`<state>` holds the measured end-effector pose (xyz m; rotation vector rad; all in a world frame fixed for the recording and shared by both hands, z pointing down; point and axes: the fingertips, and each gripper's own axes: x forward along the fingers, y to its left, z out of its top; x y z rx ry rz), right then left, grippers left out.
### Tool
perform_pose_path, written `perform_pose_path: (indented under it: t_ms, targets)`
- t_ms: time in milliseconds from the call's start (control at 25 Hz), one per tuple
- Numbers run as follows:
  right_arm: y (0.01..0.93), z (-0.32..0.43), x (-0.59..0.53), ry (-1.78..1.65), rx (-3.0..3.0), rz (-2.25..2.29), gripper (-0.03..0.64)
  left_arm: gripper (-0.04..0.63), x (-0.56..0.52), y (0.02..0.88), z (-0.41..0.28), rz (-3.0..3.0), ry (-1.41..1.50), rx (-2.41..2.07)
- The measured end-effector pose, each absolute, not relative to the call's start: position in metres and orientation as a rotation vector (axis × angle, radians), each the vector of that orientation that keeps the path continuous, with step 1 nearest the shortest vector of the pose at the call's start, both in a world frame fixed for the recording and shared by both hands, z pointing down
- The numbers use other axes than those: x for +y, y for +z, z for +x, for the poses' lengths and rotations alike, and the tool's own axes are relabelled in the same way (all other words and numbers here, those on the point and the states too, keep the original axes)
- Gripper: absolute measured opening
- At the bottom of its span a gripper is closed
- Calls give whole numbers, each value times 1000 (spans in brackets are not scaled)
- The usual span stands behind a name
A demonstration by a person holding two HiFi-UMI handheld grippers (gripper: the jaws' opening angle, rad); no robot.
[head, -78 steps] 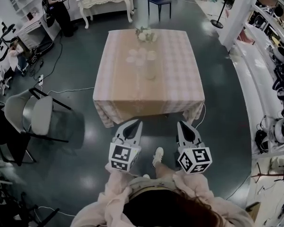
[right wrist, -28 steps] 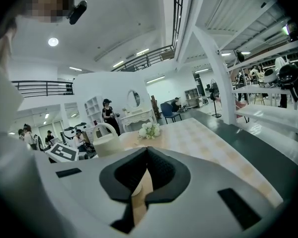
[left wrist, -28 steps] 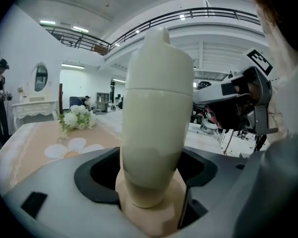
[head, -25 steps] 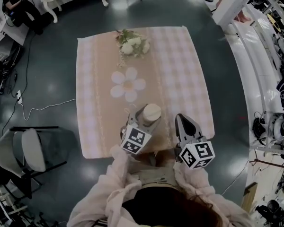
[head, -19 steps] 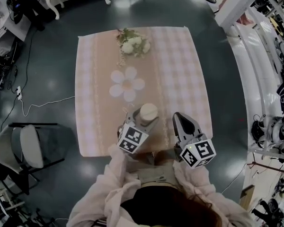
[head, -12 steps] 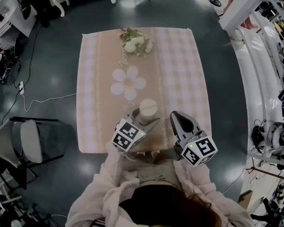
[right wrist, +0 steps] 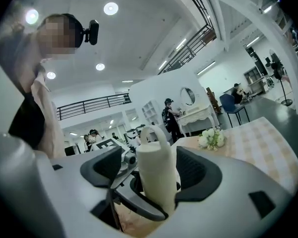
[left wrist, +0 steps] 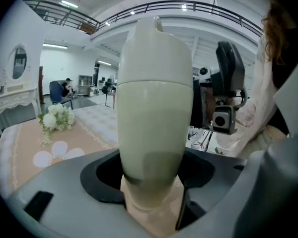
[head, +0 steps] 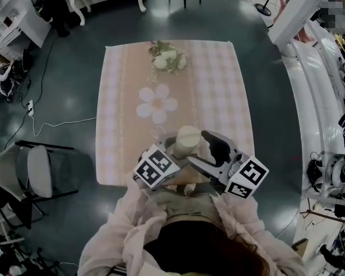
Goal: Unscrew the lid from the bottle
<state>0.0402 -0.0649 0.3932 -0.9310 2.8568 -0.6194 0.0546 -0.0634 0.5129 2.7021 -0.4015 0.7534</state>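
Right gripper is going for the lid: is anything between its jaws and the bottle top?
Nothing visible. The right gripper has just been opening its jaws; they stand apart on either side of the bottle near its lid, with the gaps clear. The left gripper clamps the bottle lower down, beneath the right jaws.

You're in a big lab-like hall: a clothed table [head: 218, 91] on a dark glossy floor [head: 69, 68], loose cables [head: 63, 122], shelves [head: 319, 96] crammed with gear, a railed mezzanine [left wrist: 188, 6] overhead, other people [right wrist: 170, 115] standing about.

No writing or numbers can be read anywhere.
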Motion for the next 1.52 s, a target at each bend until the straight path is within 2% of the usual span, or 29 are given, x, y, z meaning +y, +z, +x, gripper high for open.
perform_pose_path:
  t_ms: [280, 400, 800, 1080, 1160, 1280, 1440, 1520]
  targets:
    - [388, 31, -62, -534, 2948, -879, 348, 318, -34, 510, 63, 2719, 813, -318]
    - [390, 24, -54, -442, 3026, -821, 301, 318, -25, 508, 61, 2719, 816, -285]
    - [380, 14, -40, -347, 3052, -589, 296, 318, -13, 500, 57, 2731, 822, -213]
    - [371, 14, -7, -352, 3077, -149, 295, 318, 25, 489, 56, 2795, 828, 171]
    - [374, 17, -13, -378, 3087, -229, 303, 318, 18, 493, 56, 2783, 837, 86]
    - [378, 21, -29, -428, 3045, -462, 368, 318, -5, 498, 53, 2738, 819, -153]
    - [387, 21, -47, -460, 3025, -736, 361, 318, -21, 506, 50, 2703, 872, -323]
    - [389, 20, -48, -442, 3037, -770, 311, 318, -21, 509, 49, 2690, 902, -345]
